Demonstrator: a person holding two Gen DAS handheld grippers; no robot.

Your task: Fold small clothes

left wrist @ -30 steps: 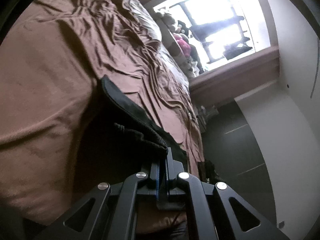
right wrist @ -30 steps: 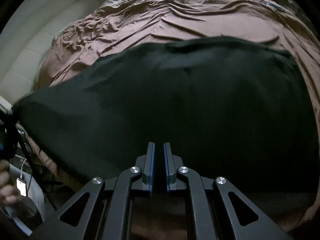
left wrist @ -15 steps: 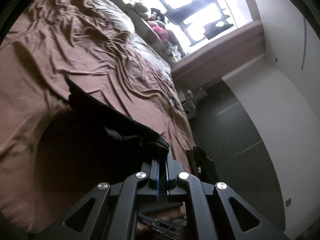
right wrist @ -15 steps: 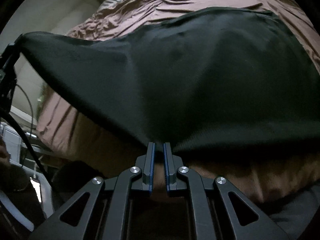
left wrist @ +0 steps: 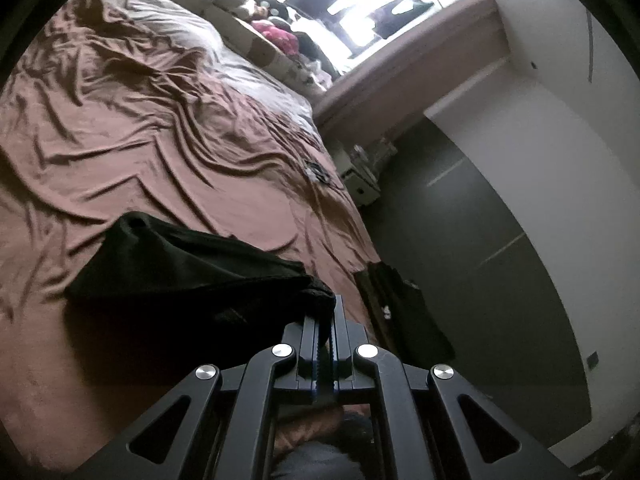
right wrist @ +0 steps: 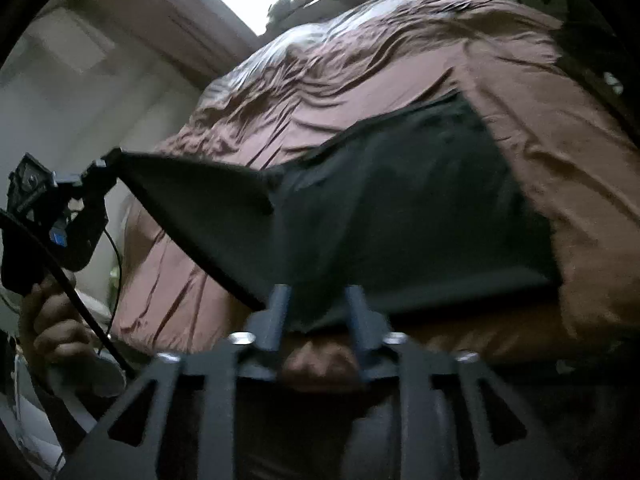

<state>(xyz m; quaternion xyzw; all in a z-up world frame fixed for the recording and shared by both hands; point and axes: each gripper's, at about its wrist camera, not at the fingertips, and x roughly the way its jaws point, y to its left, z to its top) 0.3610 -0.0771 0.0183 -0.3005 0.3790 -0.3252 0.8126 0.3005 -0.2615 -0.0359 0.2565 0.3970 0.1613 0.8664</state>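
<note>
the left gripper [left wrist: 325,316] was clamped tight on one corner of the black garment [left wrist: 180,276], the cloth bunched between its pads. the right gripper [right wrist: 318,308] stood with jaws parted, having just been opening; the garment's near edge lay between its fingers [right wrist: 280,304], no pad pressing on it. in the right wrist view the left gripper [right wrist: 100,168] showed at far left, held in a hand [right wrist: 52,320], drawing that corner taut and clear of the bed. the rest of the garment lay draped on the brown sheet [left wrist: 140,140], a thin, matt, dark fabric. the sheet was smooth-woven and heavily creased. beyond it lay a pale pillow [left wrist: 180,32], then soft toys [left wrist: 276,34] along a ledge under a bright window [left wrist: 360,8]. a grey floor [left wrist: 480,260] and white wall [left wrist: 560,140] bordered the bed.
</note>
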